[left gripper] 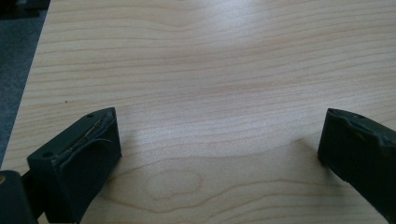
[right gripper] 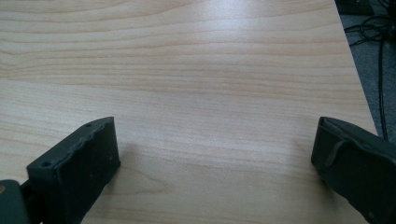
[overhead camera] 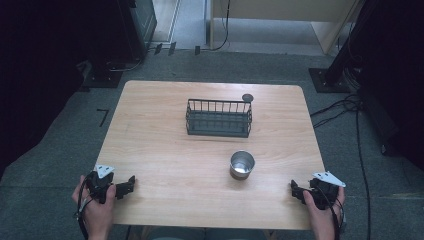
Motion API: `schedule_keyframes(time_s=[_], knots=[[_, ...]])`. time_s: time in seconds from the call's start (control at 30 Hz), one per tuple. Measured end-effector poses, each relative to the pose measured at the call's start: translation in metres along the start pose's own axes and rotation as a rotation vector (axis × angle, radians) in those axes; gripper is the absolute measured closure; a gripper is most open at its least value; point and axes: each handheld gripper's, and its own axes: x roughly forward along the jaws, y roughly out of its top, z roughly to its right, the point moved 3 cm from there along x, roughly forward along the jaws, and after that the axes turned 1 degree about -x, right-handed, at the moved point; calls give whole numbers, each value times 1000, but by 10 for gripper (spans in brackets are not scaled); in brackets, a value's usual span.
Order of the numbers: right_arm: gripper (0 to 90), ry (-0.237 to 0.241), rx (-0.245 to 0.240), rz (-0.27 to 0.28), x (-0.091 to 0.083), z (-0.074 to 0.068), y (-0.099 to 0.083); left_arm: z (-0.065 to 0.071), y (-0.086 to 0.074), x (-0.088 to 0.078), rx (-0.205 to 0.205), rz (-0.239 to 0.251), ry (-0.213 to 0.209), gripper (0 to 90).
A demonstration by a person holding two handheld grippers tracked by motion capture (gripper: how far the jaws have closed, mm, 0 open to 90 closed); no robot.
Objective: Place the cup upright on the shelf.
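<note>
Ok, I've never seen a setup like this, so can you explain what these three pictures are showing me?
No robot here: a person holds hand-held tongs in each hand at a wooden table. The wide picture comes from a camera above, showing the left tongs and right tongs at the near corners. The other two pictures come from cameras riding on the tongs, looking along their black jaws at bare wood. On the table stand a dark wire basket and, nearer the person, a metal cup. Both tongs are open and hold nothing.
</note>
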Motion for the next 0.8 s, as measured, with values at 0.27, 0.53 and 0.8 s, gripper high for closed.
schedule_keyframes(time_s=[0.27, 0.53, 0.8], knots=[[0, -10, 11, -3, 0, -1, 0, 0, 0, 0, 0, 0, 0, 0], [14, -16, 47, 7, -4, -6, 3, 0, 1, 0, 2, -1, 1, 0], [14, 54, 21, 35, -12, -31, 14, 0, 1, 0, 1, -2, 1, 0]])
